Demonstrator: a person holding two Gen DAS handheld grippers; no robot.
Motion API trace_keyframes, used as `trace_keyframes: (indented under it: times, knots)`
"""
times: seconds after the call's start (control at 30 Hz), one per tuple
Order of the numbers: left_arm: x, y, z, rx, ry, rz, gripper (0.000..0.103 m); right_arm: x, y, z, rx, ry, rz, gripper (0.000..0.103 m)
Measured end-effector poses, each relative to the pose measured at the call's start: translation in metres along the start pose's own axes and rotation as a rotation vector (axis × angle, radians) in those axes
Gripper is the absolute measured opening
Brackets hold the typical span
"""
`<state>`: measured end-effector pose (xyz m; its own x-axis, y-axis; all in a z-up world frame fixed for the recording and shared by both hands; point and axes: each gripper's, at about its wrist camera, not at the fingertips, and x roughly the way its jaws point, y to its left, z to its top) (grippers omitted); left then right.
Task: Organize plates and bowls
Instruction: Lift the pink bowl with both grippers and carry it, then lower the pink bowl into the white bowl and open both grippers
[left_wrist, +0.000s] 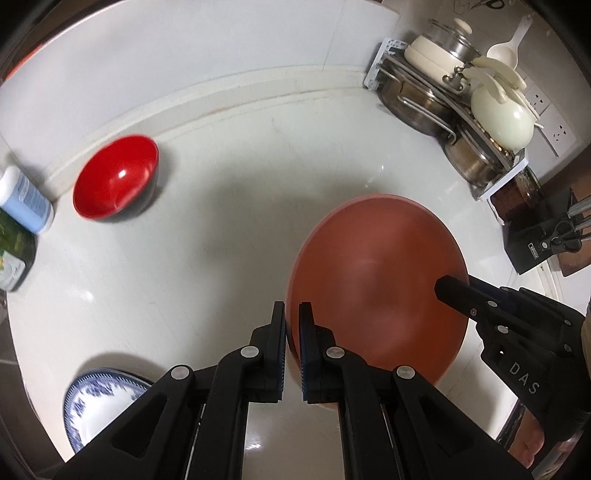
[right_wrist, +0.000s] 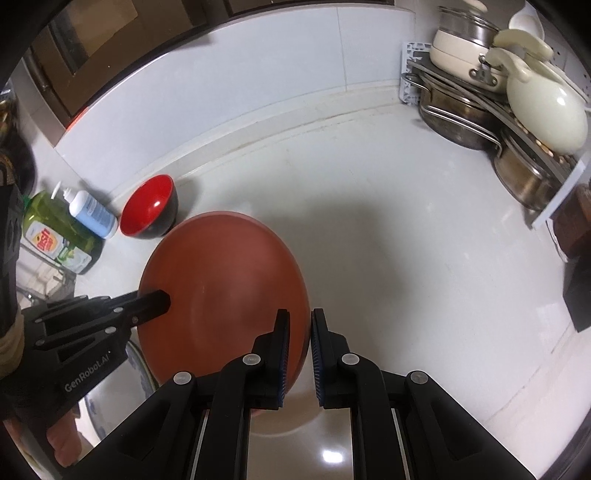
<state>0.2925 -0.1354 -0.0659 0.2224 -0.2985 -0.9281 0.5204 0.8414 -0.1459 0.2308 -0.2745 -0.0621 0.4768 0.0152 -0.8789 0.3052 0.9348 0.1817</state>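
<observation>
A terracotta-red plate (left_wrist: 376, 280) is held off the white counter between both grippers. My left gripper (left_wrist: 292, 314) is shut on its left rim. My right gripper (right_wrist: 299, 321) is shut on its right rim; the plate also shows in the right wrist view (right_wrist: 225, 288). Each gripper shows in the other's view, the right one (left_wrist: 458, 291) and the left one (right_wrist: 147, 302). A red bowl with a black outside (left_wrist: 114, 177) stands at the back left by the wall, also in the right wrist view (right_wrist: 147, 212). A blue-and-white plate (left_wrist: 99, 402) lies at the near left.
A rack of steel pots and cream cookware (left_wrist: 461, 107) fills the back right corner. A black knife block (left_wrist: 543, 240) stands on the right. A white pump bottle (right_wrist: 88, 214) and a green dish-soap bottle (right_wrist: 55, 236) stand on the left, beside the red bowl.
</observation>
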Motion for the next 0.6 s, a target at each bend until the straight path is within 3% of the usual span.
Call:
trace_keyframes:
  times: [0.6]
  knots:
    - [0.032, -0.005, -0.026, -0.021, 0.111, 0.011, 0.008, 0.030, -0.010, -0.023, -0.006, 0.107, -0.009, 0.013]
